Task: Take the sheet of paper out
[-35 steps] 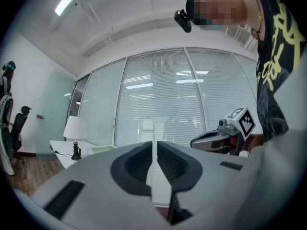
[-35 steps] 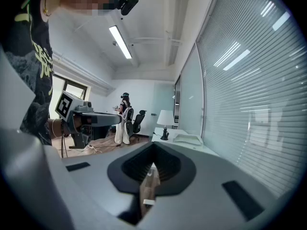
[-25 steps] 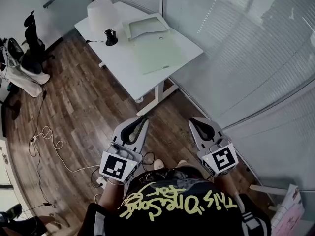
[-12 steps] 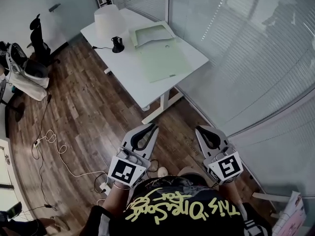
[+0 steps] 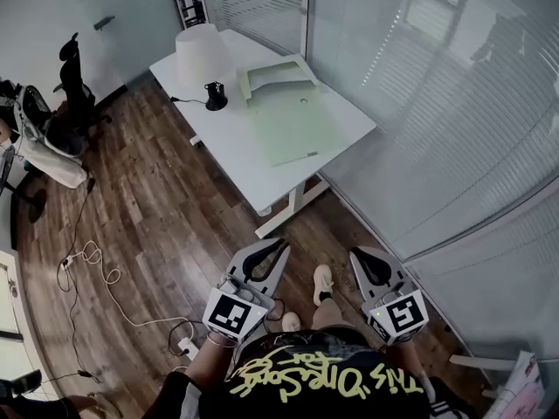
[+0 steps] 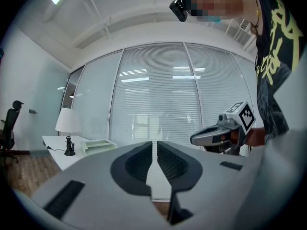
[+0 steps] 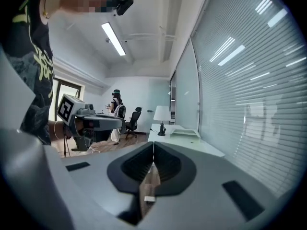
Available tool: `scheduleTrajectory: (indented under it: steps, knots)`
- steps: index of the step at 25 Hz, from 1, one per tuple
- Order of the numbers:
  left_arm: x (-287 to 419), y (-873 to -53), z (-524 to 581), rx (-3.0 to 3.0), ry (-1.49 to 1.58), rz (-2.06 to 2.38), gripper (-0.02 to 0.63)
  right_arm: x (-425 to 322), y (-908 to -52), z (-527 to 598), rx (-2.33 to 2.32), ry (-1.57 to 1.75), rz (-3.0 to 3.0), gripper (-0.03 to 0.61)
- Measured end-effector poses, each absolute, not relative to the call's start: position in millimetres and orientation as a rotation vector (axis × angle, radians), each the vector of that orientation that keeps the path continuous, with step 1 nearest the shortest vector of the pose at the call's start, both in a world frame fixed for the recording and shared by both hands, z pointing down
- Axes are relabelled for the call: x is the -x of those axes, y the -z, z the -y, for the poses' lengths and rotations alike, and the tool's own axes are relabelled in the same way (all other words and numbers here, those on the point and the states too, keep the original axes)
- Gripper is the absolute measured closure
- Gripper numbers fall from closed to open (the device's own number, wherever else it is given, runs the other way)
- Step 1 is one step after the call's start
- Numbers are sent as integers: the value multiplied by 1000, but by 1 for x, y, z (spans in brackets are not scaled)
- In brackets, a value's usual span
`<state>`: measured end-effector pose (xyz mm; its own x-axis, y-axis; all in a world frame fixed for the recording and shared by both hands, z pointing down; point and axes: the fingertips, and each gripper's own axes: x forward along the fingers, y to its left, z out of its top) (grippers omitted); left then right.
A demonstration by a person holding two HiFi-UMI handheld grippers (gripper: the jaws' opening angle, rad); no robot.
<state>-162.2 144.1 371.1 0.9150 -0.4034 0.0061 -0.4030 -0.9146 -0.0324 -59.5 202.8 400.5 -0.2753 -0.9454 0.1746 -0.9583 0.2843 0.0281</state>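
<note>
My left gripper holds its grey jaws a thin slit apart with nothing between them; my right gripper has its jaws pressed together, also empty. Both hang above the brown wooden floor, well apart from the white rectangular desk. On the desk the flat pale green sheet lies just beside a pale green tray, near a white-shaded lamp

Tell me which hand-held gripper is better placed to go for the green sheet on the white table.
Left, narrowly. Neither is near the table yet, but the left hand-held gripper looks closer to the green sheet with jaws slightly apart; the right hand-held gripper is shut.
</note>
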Motion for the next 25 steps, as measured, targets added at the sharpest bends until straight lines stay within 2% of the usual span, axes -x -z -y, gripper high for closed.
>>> scheduleTrajectory:
  steps: [6, 25]
  knots:
    - [153, -351, -131, 3036, -80, -676, 578, 54, -387, -184, -1765, -87, 2435, 571]
    - [94, -335, -47, 2974, -30, -828, 578, -16, -357, -80, -1641, 12, 2514, 571]
